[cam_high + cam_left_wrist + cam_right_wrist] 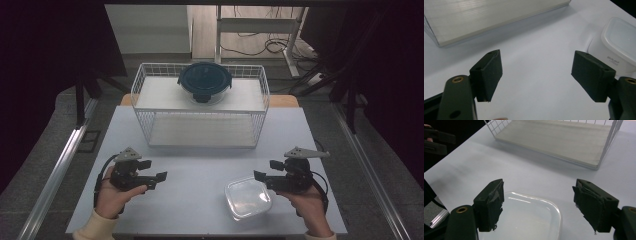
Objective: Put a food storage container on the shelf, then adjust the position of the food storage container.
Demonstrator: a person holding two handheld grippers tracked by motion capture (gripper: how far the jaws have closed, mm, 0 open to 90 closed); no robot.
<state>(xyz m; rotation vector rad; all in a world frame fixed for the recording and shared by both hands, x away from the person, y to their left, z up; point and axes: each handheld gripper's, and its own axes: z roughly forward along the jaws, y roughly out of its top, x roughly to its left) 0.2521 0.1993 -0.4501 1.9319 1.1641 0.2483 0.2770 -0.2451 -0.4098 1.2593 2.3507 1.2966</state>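
Pale desk (200, 200) surface runs bare across the middle of the high view. At lower right a clear lidded container (248, 198) lies just beside the right gripper (265, 171), whose released jaws hang spread over its near edge, not pressing it. At lower left, the left gripper (152, 172) stands released over open desk. Behind, a white wire rack (200, 107) carries a dark round lidded bowl (205, 81).

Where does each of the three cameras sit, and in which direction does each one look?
High view: above the person's side, looking forward and down at the table; both hands, left gripper, right gripper.
Left gripper view: on the left gripper, looking between its open jaws.
Right gripper view: on the right gripper, jaws open over the clear container.
Shared: clear container, wire rack.
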